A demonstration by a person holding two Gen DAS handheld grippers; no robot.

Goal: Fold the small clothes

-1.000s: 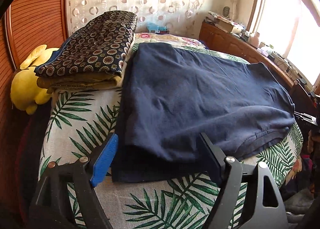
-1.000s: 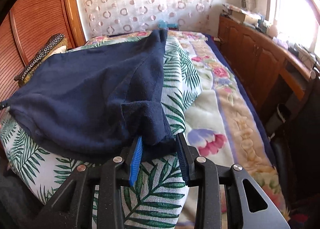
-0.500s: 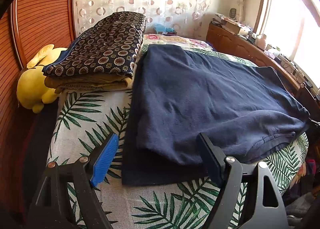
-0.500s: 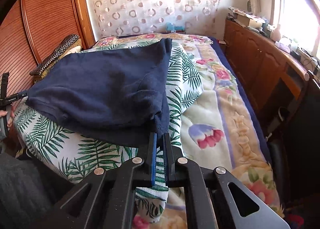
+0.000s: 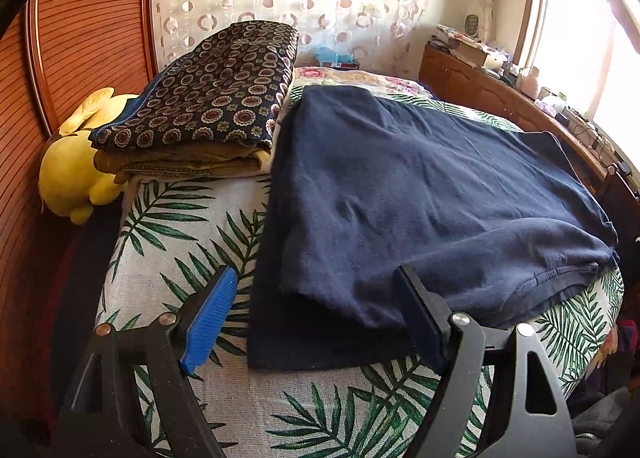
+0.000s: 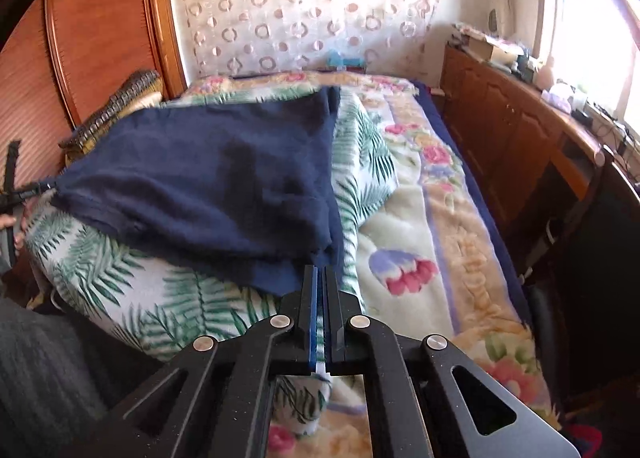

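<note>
Left wrist view: my left gripper [image 5: 316, 322] is spread wide, the navy shirt [image 5: 420, 198] on the bed straight ahead; my right gripper [image 6: 320, 278] is clenched at its corner.

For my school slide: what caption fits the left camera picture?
Open left gripper faces a half-folded navy garment on a leaf-print bedcover.

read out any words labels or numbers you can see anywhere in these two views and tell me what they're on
No text can be read in either view.
Navy garment: no visible label or print.
Boxes on the wooden sideboard: any print is too small and blurred.
Patterned folded blanket: ornament only, no lettering.
</note>
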